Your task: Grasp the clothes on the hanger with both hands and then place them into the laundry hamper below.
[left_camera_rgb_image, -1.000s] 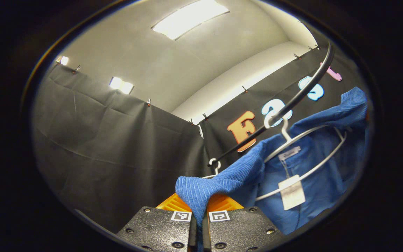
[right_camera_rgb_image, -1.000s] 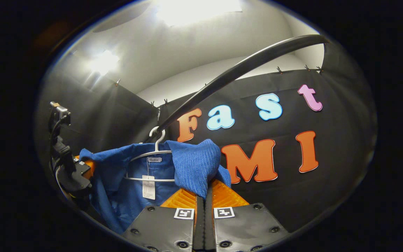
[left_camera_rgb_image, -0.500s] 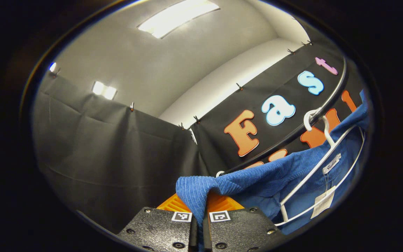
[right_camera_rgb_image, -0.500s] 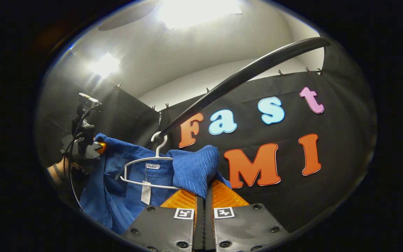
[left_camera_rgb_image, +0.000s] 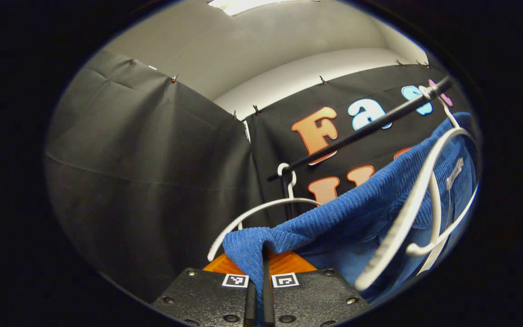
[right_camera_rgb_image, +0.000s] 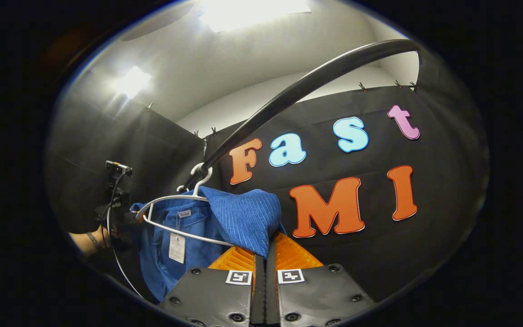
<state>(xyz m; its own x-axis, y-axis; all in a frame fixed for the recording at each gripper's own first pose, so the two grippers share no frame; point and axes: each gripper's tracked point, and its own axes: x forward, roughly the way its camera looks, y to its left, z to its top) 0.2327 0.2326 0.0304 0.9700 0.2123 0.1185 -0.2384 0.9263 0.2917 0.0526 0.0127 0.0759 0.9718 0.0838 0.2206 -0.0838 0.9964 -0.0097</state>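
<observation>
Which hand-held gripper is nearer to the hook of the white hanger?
Right. The right hand-held gripper sits just below the hanger hook; the left hand-held gripper holds the garment's far end.

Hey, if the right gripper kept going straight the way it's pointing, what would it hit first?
Probably the black cloth wall ahead. The right gripper is already shut on the blue garment; depth is unclear.
</observation>
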